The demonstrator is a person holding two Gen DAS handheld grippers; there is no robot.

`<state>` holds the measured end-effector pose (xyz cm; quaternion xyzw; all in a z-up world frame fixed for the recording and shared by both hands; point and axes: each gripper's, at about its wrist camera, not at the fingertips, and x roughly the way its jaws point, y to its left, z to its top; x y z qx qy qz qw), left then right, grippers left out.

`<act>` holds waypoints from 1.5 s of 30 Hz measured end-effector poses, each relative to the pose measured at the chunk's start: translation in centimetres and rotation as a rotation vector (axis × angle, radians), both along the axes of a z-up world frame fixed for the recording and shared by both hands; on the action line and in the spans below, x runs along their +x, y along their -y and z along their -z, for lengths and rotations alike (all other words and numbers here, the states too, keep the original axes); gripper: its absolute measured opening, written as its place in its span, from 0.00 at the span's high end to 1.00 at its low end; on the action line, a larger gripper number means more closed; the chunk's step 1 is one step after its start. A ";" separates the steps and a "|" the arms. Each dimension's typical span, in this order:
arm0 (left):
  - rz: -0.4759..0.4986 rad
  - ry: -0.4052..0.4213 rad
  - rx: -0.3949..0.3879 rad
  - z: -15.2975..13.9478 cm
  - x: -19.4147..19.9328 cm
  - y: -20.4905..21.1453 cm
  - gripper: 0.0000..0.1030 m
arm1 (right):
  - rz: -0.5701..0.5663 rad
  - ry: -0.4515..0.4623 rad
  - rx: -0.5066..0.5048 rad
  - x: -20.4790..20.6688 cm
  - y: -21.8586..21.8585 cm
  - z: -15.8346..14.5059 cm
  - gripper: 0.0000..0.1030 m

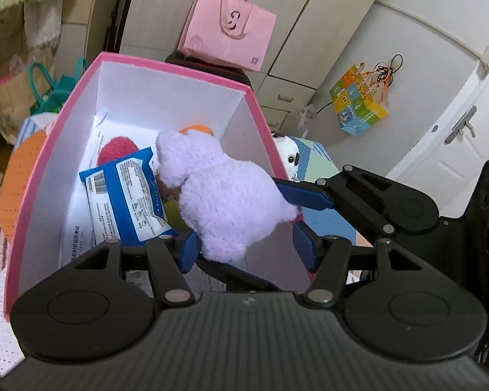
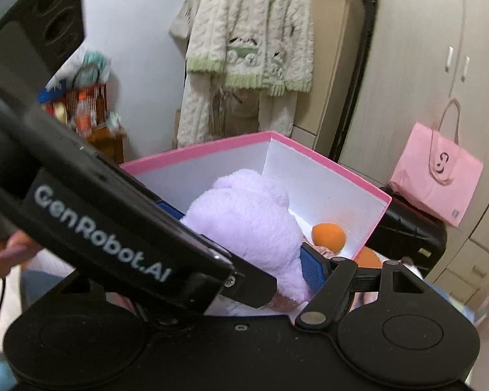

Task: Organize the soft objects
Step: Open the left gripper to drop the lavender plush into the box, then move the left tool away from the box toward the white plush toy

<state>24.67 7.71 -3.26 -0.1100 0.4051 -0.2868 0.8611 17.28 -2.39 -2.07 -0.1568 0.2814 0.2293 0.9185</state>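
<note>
Left wrist view: in the pink box [image 1: 32, 195], from its left wall across, lie one red ball [image 1: 115, 150], one blue-and-white packet [image 1: 127, 195] with a barcode and print too small to read, and one lilac plush [image 1: 221, 195] over the middle. Both grippers pinch that plush: the left gripper [image 1: 247, 244] low, the right gripper [image 1: 287, 195] from the right. One orange ball [image 2: 328, 235] sits near the far wall. "GenRobot.AI" marks the left gripper's body.
</note>
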 end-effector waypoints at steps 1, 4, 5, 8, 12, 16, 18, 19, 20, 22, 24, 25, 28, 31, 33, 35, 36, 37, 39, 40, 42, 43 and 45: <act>-0.002 -0.012 -0.008 0.2 0.3 0.0 0.44 | -0.002 -0.013 -0.010 0.4 -0.1 0.0 0.25; -0.015 -0.056 -0.029 0.9 1.0 -0.2 0.44 | -0.001 -0.063 -0.015 1.3 0.0 0.1 0.25; -0.027 -0.075 -0.037 1.1 1.1 -0.4 0.44 | -0.003 -0.080 -0.012 1.6 0.1 0.2 0.25; -0.057 -0.099 -0.053 1.3 1.0 -1.0 0.42 | -0.011 -0.113 -0.013 1.8 0.4 0.3 0.25; -0.055 -0.093 -0.063 0.2 0.0 -2.2 0.35 | -0.037 -0.121 -0.014 0.9 0.9 0.0 0.23; -0.059 -0.055 -0.092 -2.2 -2.0 -4.5 0.29 | -0.074 -0.096 -0.006 -0.8 1.8 -1.1 0.23; -0.076 -0.023 -0.038 -3.1 -3.2 -4.4 0.29 | -0.086 -0.096 0.013 -1.6 2.5 -1.8 0.23; -0.074 -0.012 -0.007 -3.5 -3.8 -4.2 0.29 | -0.091 -0.098 0.022 -2.0 2.9 -2.2 0.23; -0.068 -0.010 0.012 -3.7 -4.4 -3.9 0.29 | -0.094 -0.099 0.028 -2.3 3.1 -2.5 0.23; -0.043 -0.011 0.035 -4.2 -5.4 -3.2 0.29 | -0.097 -0.103 0.040 -2.9 3.7 -3.1 0.23; -0.019 -0.008 0.052 -4.6 -6.3 -2.6 0.28 | -0.102 -0.103 0.052 -3.6 4.2 -3.7 0.23; -0.002 -0.006 0.069 -4.8 -6.9 -1.9 0.28 | -0.106 -0.096 0.054 -4.1 4.5 -4.0 0.23; 0.046 0.014 0.090 -5.5 -8.3 -0.5 0.28 | -0.118 -0.065 0.054 -5.2 5.3 -4.8 0.23; 0.077 0.057 0.089 -6.5 -9.9 0.2 0.26 | -0.114 -0.038 0.046 -6.4 6.1 -5.5 0.23; 0.093 0.080 0.094 -7.1 -10.7 0.8 0.25 | -0.105 -0.022 0.040 -7.2 6.7 -5.8 0.23; 0.108 0.098 0.102 -7.6 -11.3 1.6 0.25 | -0.098 -0.011 0.033 -7.9 7.2 -6.2 0.23; 0.116 0.103 0.104 -7.8 -11.5 1.9 0.25 | -0.095 -0.007 0.031 -8.2 7.4 -6.3 0.23; 0.124 0.108 0.106 -8.0 -11.7 2.3 0.25 | -0.089 -0.004 0.028 -8.6 7.8 -6.4 0.23; 0.137 0.119 0.111 -8.3 -12.0 3.0 0.25 | -0.077 0.006 0.021 -9.1 8.4 -6.6 0.23; 0.145 0.127 0.113 -8.5 -12.1 3.4 0.25 | -0.072 0.010 0.018 -9.3 8.8 -6.7 0.23; 0.156 0.139 0.118 -8.7 -12.3 4.3 0.24 | -0.060 0.018 0.015 -9.7 9.5 -6.9 0.22; 0.165 0.147 0.123 -8.9 -12.4 4.7 0.23 | -0.054 0.022 0.014 -9.8 9.7 -6.9 0.22; 0.182 0.160 0.137 -9.2 -12.5 5.6 0.23 | -0.039 0.033 0.011 -10.0 10.5 -7.1 0.22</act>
